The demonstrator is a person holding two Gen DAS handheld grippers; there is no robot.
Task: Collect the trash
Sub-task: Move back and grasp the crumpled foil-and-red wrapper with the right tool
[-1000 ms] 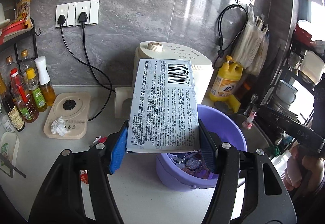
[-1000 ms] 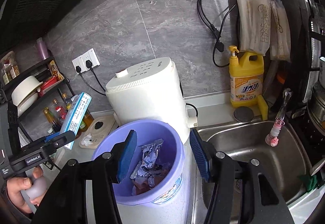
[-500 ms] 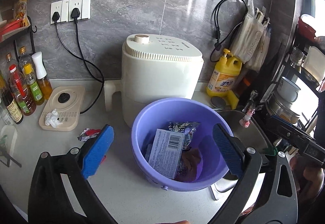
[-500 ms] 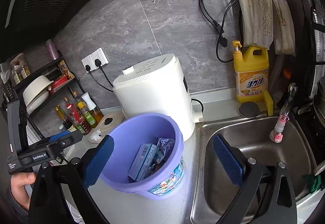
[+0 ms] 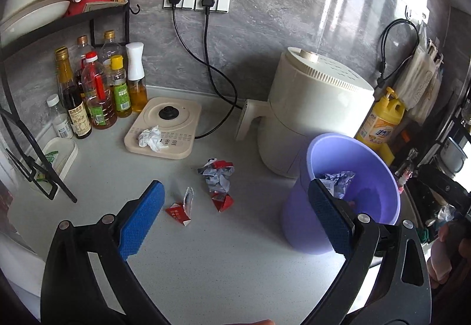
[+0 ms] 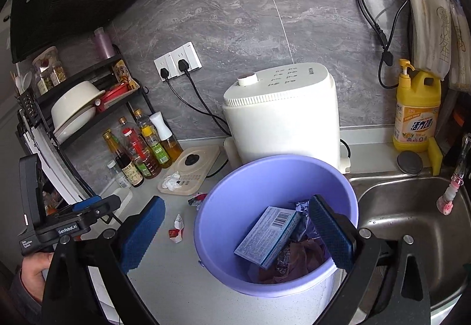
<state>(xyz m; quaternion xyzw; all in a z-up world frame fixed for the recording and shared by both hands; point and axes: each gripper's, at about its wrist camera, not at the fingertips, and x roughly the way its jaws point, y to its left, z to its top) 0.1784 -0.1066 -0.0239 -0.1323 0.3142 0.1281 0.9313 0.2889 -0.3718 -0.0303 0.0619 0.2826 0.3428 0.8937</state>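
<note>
Now, left gripper point(image 5: 234, 223): wide apart, empty — lower centre of frame.
Right gripper point(image 6: 235, 232): wide, empty.
Bucket point(image 6: 235, 186): box point(image 6: 266, 236) inside.
Wrappers point(image 5: 217, 176): on counter point(image 5: 235, 266), mid-frame.

We see a pale grey desk point(image 5: 223, 260) carrying a purple bin point(image 5: 297, 225), a white appliance point(image 5: 312, 119), a beige kettle base point(image 5: 173, 145) and a cluster of bottles point(image 5: 97, 98). A crumpled wrapper point(image 5: 217, 176) and two red scraps point(image 5: 178, 211) lie between base and bin.
</note>
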